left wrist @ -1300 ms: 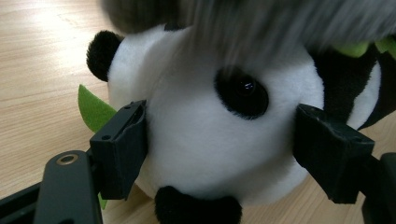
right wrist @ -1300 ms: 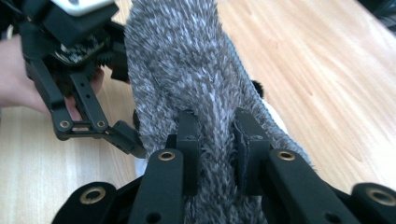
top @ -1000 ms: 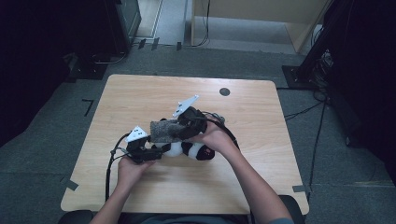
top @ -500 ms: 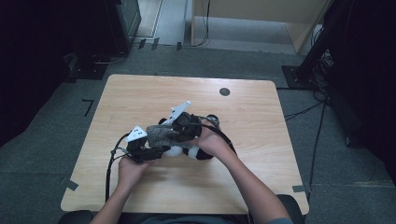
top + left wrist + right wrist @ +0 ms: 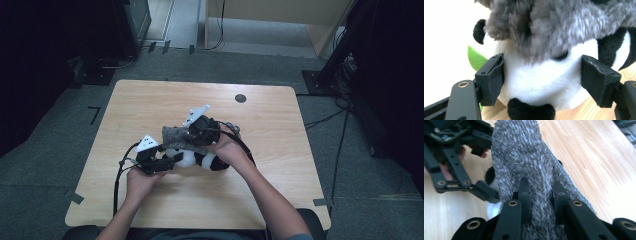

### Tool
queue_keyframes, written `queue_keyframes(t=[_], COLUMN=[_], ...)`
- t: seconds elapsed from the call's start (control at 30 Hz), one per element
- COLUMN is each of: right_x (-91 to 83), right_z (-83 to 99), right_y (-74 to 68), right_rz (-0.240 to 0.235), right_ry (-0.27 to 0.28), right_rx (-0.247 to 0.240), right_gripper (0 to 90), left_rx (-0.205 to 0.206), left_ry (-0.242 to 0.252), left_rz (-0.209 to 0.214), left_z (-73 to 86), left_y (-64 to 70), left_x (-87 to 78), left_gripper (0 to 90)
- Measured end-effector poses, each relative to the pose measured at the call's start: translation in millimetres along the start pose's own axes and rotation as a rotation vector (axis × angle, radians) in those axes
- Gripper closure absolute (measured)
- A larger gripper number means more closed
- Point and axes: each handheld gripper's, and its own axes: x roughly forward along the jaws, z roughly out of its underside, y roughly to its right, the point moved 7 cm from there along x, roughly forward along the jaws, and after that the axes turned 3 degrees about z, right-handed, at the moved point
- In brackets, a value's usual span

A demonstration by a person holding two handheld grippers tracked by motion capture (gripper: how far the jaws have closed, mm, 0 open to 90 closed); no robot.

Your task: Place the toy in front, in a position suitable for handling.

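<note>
Since the earlier shot, my right gripper (image 5: 186, 134) had swung the grey fuzzy cloth (image 5: 179, 136) further left, so it lay over the panda plush (image 5: 197, 159) rather than beside it. R jaws were pinched nearly shut on the cloth's near end (image 5: 541, 202), w/ its long axis running away from me toward the left gripper (image 5: 172, 160). L jaws stood wide, one pad (image 5: 492, 80) touching the panda's white head (image 5: 541, 82), the other just beside it; a cradle, not a squeeze. Panda lay mid-table (image 5: 280, 200), long axis left-right, head toward L side. L was nearer the head, so the next tug looked like R's job, pulling cloth down over it.
</note>
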Motion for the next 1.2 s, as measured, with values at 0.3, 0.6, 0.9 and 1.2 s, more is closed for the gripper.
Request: queue_keyframes(t=[0.3,0.6,0.9,1.2], right_x=[-5.8,-21.2,-43.7,-7.9], right_z=[7.3,14.6,-7.9,-6.9], right_y=[20.8,40.2,15.1,-14.3], right_rz=[0.053,0.098,0.034,-0.023], right_ry=[0.007,0.021,0.111,0.023], right_rx=[0.052,0.11,0.076,0.024], right_gripper=[75.7,76.4,76.3,75.6], left_rx=[0.005,0.004,0.005,-0.002], left_ry=[-0.002,0.0,0.002,0.002], left_rz=[0.002,0.004,0.002,0.005], left_z=[0.4,0.5,0.1,0.0], left_y=[-0.1,-0.6,-0.7,-0.6], left_x=[-0.1,0.2,0.2,0.0], left_gripper=[24.2,24.1,24.0,23.3])
